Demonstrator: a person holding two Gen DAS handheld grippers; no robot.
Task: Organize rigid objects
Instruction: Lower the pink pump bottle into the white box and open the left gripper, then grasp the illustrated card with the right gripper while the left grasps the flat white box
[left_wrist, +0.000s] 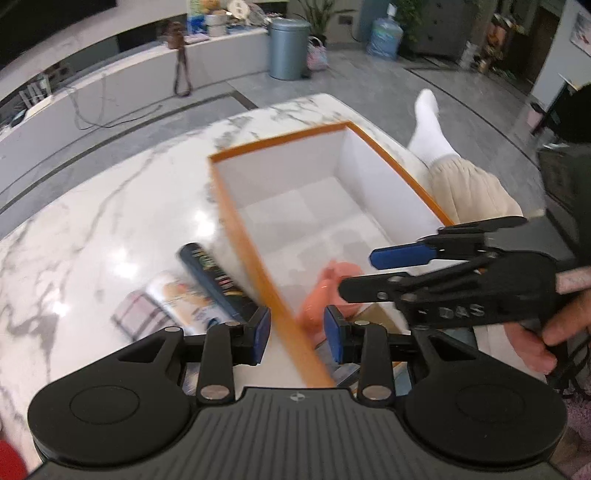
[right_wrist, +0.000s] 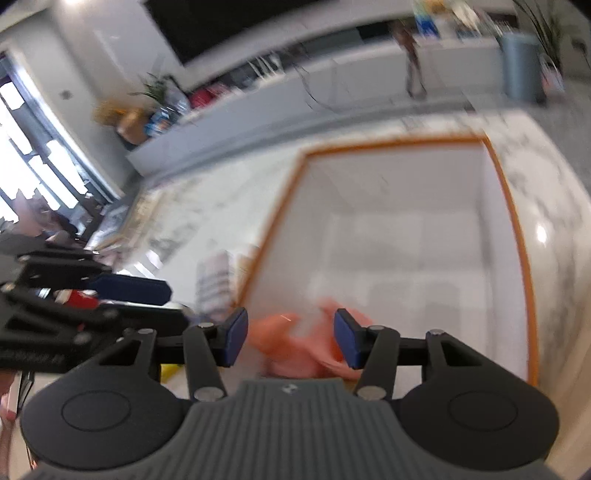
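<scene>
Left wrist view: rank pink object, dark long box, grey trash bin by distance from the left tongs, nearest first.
From the left tongs:
1. Pink object, just ahead to the right, inside the orange-rimmed box.
2. Dark long box, ahead left on the marble table; close to 1, too near to call firmly.
3. Grey trash bin, far back on the floor.

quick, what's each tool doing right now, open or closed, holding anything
Left tool: open, holding nothing, straddling the orange box wall.
Right tool: open, holding nothing, above the pink object in the box.
</scene>
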